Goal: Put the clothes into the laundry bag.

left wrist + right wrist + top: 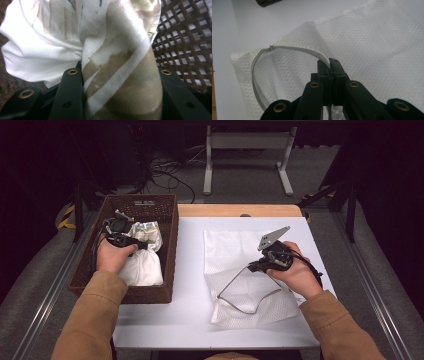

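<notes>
white table point(185, 270) in a dark room, with a wicker basket point(170, 220) at its left edge. the left gripper point(121, 238) is inside the basket, jaws clamped on a patterned cloth point(120, 82) bunched with other laundry. the right gripper point(260, 265), jaws pressed together, pinches the zipper rim of a mesh bag point(387, 45) lying on the table, holding its mouth open. this looks like the loading step: next, lift the cloth out, probably into the bag's opening.
</notes>
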Demonstrator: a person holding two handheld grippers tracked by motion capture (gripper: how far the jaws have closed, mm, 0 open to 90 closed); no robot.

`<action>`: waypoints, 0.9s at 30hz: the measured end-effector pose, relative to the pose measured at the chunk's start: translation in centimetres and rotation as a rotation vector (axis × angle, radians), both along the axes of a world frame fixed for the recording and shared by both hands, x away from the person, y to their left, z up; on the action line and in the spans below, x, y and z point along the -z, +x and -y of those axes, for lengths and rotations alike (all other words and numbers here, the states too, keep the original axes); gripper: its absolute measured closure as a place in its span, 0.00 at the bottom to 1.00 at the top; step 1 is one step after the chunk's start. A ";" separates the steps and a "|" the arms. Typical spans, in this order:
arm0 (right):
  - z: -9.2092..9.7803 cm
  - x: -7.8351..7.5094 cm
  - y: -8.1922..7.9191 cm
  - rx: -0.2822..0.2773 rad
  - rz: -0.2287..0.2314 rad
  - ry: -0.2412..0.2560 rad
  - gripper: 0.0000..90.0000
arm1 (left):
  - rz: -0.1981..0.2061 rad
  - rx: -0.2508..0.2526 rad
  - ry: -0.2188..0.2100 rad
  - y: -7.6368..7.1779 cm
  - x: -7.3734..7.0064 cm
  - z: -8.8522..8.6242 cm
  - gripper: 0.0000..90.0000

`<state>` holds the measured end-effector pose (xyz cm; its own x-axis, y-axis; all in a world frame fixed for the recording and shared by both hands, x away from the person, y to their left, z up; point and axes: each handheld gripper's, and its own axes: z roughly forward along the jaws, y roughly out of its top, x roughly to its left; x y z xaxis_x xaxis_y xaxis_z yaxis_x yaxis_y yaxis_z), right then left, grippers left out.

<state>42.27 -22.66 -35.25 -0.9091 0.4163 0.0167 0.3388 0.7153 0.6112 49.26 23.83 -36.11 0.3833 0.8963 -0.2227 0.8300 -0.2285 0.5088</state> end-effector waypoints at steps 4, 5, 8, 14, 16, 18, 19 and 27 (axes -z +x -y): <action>0.0 0.0 0.0 0.002 0.002 0.001 0.98 | 0.042 0.004 -0.014 -0.7 -1.7 -0.4 0.66; 0.0 0.0 0.0 0.001 0.002 0.001 0.98 | 0.051 0.004 -0.012 -0.8 -2.1 -0.5 0.66; 0.0 0.0 0.0 0.001 0.001 0.001 0.98 | 0.070 0.012 -0.012 -1.2 -3.0 -0.5 0.66; -0.1 -0.1 -0.1 0.002 0.010 -0.002 0.98 | 0.104 0.021 -0.030 -1.7 -4.6 -0.4 0.66; 0.0 -0.2 -0.1 0.001 0.013 -0.001 0.99 | 0.117 0.026 -0.032 -1.8 -5.2 -0.3 0.66; 0.0 -0.2 -0.1 0.003 0.017 -0.003 0.99 | 0.125 0.028 -0.036 -1.9 -5.7 -0.1 0.66; -0.1 -0.2 -0.1 0.003 0.018 -0.004 0.99 | 0.130 0.034 -0.034 -1.9 -5.9 0.0 0.66; -0.1 -0.3 -0.1 0.011 0.028 -0.005 0.99 | 0.172 0.029 -0.015 -2.1 -8.6 0.3 0.66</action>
<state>42.13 -22.56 -34.95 -0.9047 0.4260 -0.0109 0.3293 0.7151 0.6166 47.13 23.52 -27.54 0.4429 0.8813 -0.1650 0.7237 -0.2427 0.6461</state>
